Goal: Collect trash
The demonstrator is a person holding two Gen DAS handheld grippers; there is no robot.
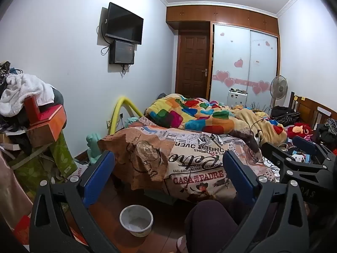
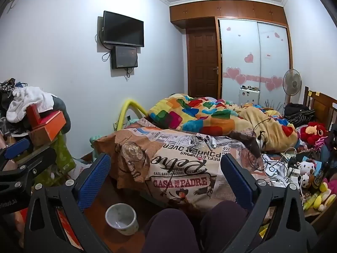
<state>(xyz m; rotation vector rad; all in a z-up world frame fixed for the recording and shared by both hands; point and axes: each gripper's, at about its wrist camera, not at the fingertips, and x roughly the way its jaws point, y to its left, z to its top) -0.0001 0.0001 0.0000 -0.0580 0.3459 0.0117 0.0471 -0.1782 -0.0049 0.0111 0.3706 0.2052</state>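
both grippers hang side by side over the person's dark-trousered knees (image 2: 168,227), aimed slightly down at the foot of the bed. the left gripper (image 1: 168,177) has its blue-padded jaws spread as wide as they go, nothing between them but air; the right gripper (image 2: 166,175) stands just as wide and just as empty. below and toward the left-hand jaw of each, on the reddish-brown floor (image 1: 109,215), sits the small round white plastic bin with a white liner (image 1: 136,220), well short of either set of pads. beyond the jaws lies the printed beige bedspread with poster lettering (image 1: 189,168), and past it a patchwork fleece blanket in bright colours (image 1: 189,113). right of the right gripper's jaws, a tangle of white cables and small soft toys (image 2: 303,168) crowds the mattress.
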